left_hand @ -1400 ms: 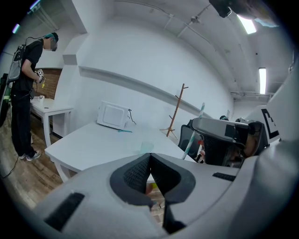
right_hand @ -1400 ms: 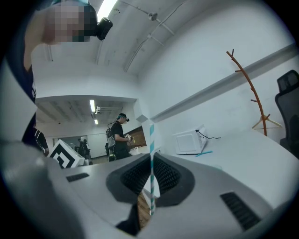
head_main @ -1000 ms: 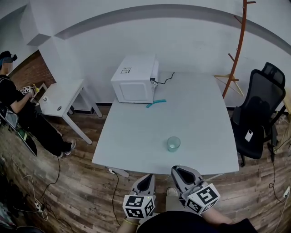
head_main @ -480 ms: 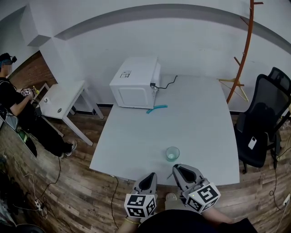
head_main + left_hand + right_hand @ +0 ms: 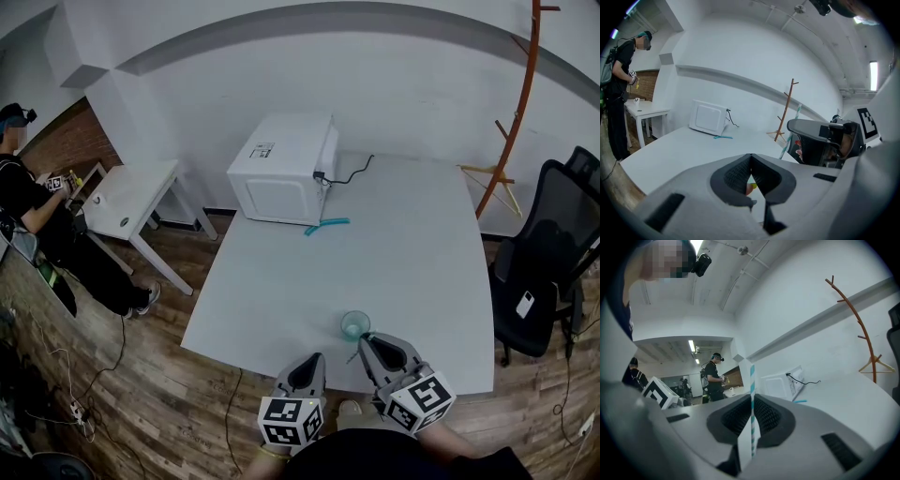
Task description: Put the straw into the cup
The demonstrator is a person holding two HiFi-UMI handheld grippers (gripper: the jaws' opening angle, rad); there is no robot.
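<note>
A small clear cup (image 5: 355, 325) stands near the front edge of the white table (image 5: 412, 253). My right gripper (image 5: 373, 344) sits just behind and right of the cup, over the table's front edge. It is shut on a teal-and-white striped straw (image 5: 752, 397), which stands upright between the pads. The left gripper view shows that straw (image 5: 794, 125) rising beside the right gripper (image 5: 811, 140). My left gripper (image 5: 309, 364) hovers left of the right one, short of the table edge. Its jaws are shut with nothing in them.
A white microwave (image 5: 283, 169) stands at the table's far left with a teal object (image 5: 326, 225) lying in front of it. A black office chair (image 5: 553, 272) and a wooden coat rack (image 5: 520, 103) are on the right. A small side table (image 5: 131, 197) and a person (image 5: 37, 225) are on the left.
Both grippers have moved forward toward the table. The right one has come from below the table edge to just beside the cup, still shut on the straw.
</note>
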